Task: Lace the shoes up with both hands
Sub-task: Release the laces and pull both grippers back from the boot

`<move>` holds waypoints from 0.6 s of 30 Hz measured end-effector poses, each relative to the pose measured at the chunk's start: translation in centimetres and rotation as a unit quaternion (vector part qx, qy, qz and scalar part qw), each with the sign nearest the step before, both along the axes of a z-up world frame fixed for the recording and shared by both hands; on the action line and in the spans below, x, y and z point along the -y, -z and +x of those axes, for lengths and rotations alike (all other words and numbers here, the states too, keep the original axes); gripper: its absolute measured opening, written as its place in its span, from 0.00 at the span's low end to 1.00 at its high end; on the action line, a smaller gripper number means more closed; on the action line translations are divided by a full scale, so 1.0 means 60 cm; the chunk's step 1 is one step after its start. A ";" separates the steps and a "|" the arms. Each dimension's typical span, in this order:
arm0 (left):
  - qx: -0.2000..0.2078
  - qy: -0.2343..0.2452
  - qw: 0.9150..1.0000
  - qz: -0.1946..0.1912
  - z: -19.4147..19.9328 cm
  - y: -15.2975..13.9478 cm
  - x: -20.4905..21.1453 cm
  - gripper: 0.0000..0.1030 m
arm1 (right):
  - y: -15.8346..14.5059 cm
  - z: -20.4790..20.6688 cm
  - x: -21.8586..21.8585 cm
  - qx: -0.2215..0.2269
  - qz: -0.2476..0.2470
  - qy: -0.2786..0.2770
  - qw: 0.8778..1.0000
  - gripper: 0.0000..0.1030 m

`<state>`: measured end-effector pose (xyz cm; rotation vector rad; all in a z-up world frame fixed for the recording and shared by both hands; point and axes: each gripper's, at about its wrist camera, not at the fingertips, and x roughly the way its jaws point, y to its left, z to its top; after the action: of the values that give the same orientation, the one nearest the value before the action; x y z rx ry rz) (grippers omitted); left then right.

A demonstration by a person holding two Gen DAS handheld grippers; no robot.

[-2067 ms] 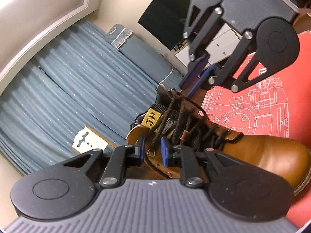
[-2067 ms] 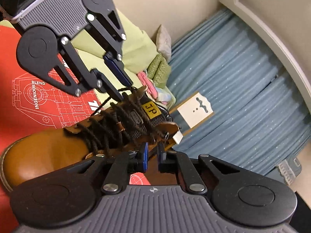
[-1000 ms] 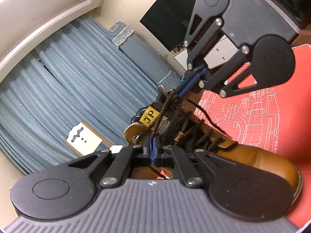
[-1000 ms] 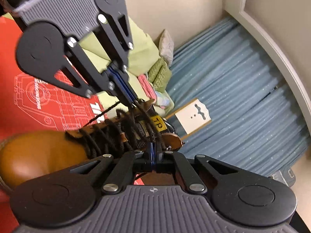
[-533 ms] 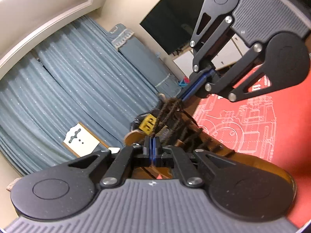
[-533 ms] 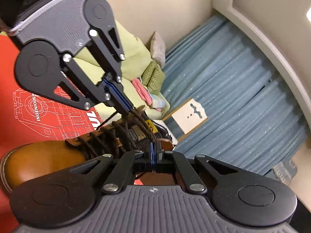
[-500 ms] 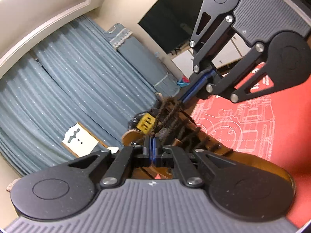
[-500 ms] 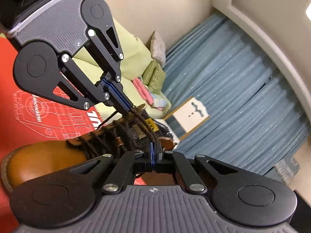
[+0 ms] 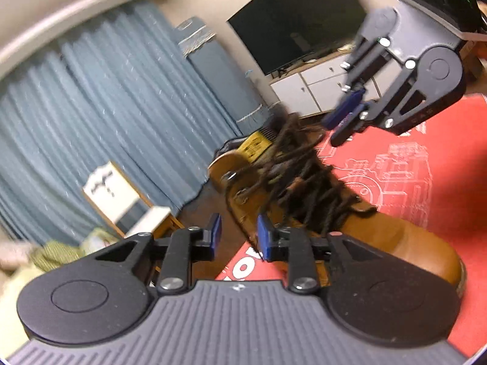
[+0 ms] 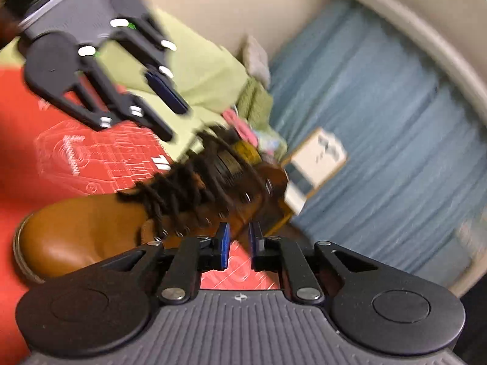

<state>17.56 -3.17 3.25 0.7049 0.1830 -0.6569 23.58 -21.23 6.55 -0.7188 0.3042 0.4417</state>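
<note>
From the left wrist view, the left gripper [image 9: 237,233] fills the lower frame with its blue pads spread and still opening, nothing between them; past the fingertips a tan leather boot [image 9: 392,237] lies on a red mat [image 9: 441,188] printed with white line drawings, its toe toward the lower right; dark brown laces [image 9: 304,179] crisscross up the boot's front and bunch loosely at the collar beside a yellow tongue label [image 9: 254,144]; the right gripper [image 9: 344,120] hovers at the upper right, its blue pads parted and clear of the laces; behind stand blue curtains [image 9: 121,115], a dark television [image 9: 292,27] on a white cabinet [image 9: 316,88], and a small framed card [image 9: 111,188].

From the right wrist view, blurred by motion, the right gripper [image 10: 239,240] shows its pads apart and opening, with only the mat [image 10: 237,270] visible between them; the boot [image 10: 91,228] lies just beyond, toe to the left, laces [image 10: 182,185] slack over the tongue; the left gripper [image 10: 169,109] hangs above the boot's collar, pads spread, holding nothing; a green blanket [image 10: 194,70] and the curtains [image 10: 395,121] lie behind.
</note>
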 end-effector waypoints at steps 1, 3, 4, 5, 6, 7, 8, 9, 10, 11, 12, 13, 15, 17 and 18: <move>-0.010 0.002 1.000 -0.007 0.007 -0.001 -0.002 0.23 | -0.005 0.015 0.014 -0.024 0.035 0.006 0.999 0.12; -0.018 0.006 1.000 -0.015 0.020 -0.007 -0.002 0.23 | -0.016 0.045 0.039 -0.067 0.097 0.015 0.993 0.12; -0.021 0.008 1.000 -0.019 0.026 -0.009 -0.002 0.23 | -0.018 0.054 0.049 -0.079 0.117 0.016 0.990 0.12; -0.022 0.010 0.999 -0.021 0.032 -0.012 -0.002 0.23 | -0.020 0.063 0.059 -0.090 0.137 0.018 0.986 0.12; -0.023 0.012 0.999 -0.022 0.038 -0.015 -0.002 0.23 | -0.023 0.071 0.068 -0.098 0.153 0.020 0.983 0.12; -0.024 0.015 0.999 -0.022 0.044 -0.018 -0.001 0.23 | -0.026 0.075 0.074 -0.106 0.169 0.018 0.980 0.13; -0.026 0.018 0.999 -0.021 0.049 -0.020 -0.001 0.23 | -0.030 0.079 0.081 -0.114 0.184 0.015 0.976 0.13; -0.028 0.022 0.999 -0.017 0.055 -0.020 0.000 0.23 | -0.035 0.085 0.087 -0.120 0.194 0.010 0.974 0.13; -0.029 0.026 0.999 -0.013 0.059 -0.020 0.001 0.17 | -0.041 0.091 0.094 -0.126 0.204 0.004 0.971 0.13; -0.028 0.029 0.999 -0.006 0.063 -0.019 0.001 0.11 | -0.046 0.097 0.100 -0.132 0.213 -0.001 0.968 0.13; -0.024 0.031 0.999 0.000 0.065 -0.018 0.002 0.02 | -0.052 0.103 0.105 -0.139 0.221 -0.011 0.965 0.13; -0.022 0.031 0.999 0.002 0.067 -0.016 0.002 0.02 | -0.056 0.098 0.112 -0.143 0.225 -0.015 0.964 0.13; -0.020 0.033 0.999 0.001 0.069 -0.015 0.002 0.02 | -0.057 0.098 0.112 -0.146 0.221 -0.021 0.964 0.13; -0.014 0.030 0.999 0.000 0.069 -0.012 0.002 0.01 | -0.056 0.096 0.111 -0.143 0.217 -0.020 0.965 0.12; -0.014 0.026 1.000 0.000 0.070 -0.010 0.001 0.01 | -0.052 0.093 0.106 -0.140 0.216 -0.016 0.966 0.12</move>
<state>21.75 -3.22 3.87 0.7025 0.1900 -0.7164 29.14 -27.61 9.67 -0.2338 0.4448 0.6179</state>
